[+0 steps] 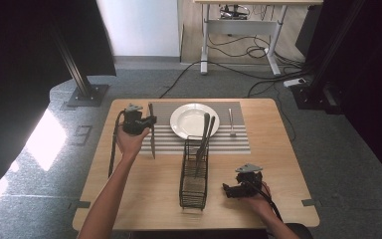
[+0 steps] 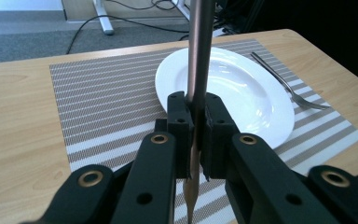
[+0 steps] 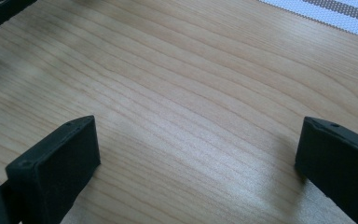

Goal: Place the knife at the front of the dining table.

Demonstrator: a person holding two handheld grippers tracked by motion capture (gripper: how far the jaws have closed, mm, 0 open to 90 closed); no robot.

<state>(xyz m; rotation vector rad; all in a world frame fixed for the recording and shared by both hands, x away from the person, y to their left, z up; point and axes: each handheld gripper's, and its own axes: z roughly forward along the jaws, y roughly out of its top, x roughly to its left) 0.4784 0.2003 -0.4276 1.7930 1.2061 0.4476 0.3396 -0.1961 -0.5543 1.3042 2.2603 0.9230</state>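
The table [image 1: 144,189] is pale, matt wood grain. The striped placemat [image 2: 102,98] looks woven. The white plate [image 2: 242,93] is glossy; the knife [image 2: 200,51] is brushed metal; the basket [image 1: 194,184] is black wire mesh.

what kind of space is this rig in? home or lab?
Most likely a lab or office staged as a dining spot: black frame posts, loose floor cables by a desk, grey carpet; only the striped placemat and plate look domestic.

So the knife [image 1: 152,130] is a long slim table knife, dull metal with a brownish tint. It's clamped between the left gripper's [image 2: 196,122] fingers [image 2: 179,122], hanging over the striped placemat [image 2: 107,107] just left of the white plate [image 2: 242,100], running lengthwise away from the person.
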